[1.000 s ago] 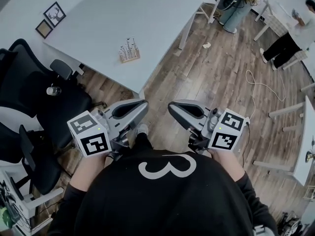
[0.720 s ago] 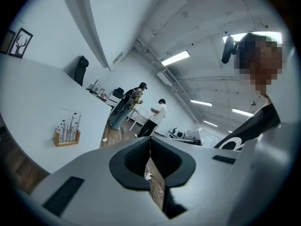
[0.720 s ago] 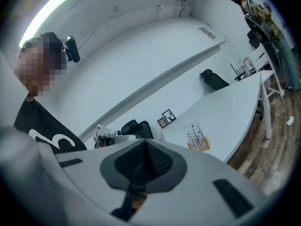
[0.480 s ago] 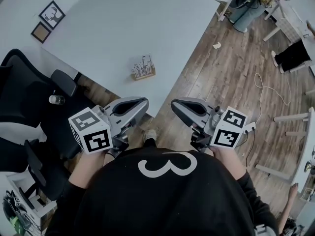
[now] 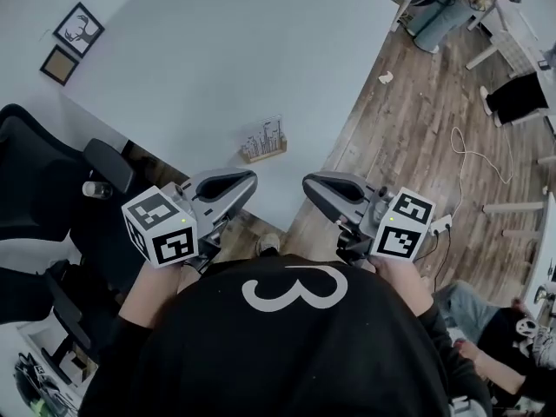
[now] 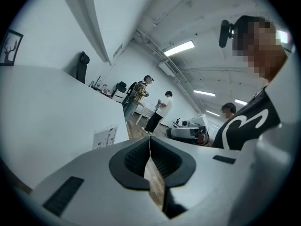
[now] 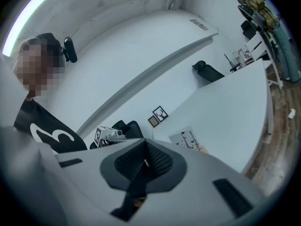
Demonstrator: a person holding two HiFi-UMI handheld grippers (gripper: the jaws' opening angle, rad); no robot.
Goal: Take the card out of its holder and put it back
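Observation:
A white card with dark print stands upright in a small wooden holder (image 5: 265, 140) near the front edge of the white table (image 5: 217, 50). My left gripper (image 5: 250, 181) and right gripper (image 5: 308, 183) hover side by side just short of that edge, tips pointing toward each other. Both are shut with nothing between their jaws. In the left gripper view the card (image 6: 104, 138) shows beyond the closed left gripper (image 6: 149, 144). In the right gripper view the card (image 7: 186, 139) stands past the closed right gripper (image 7: 145, 147).
Two small picture frames (image 5: 69, 42) lie on the table's far left. A black office chair (image 5: 61, 181) stands at the left. At the right are wooden floor with a white cable (image 5: 469, 159), other white tables, and people standing at the back (image 5: 512, 94).
The person has stepped toward the table, so the card holder now lies much closer to both grippers. Both grippers stay shut and keep their pose.

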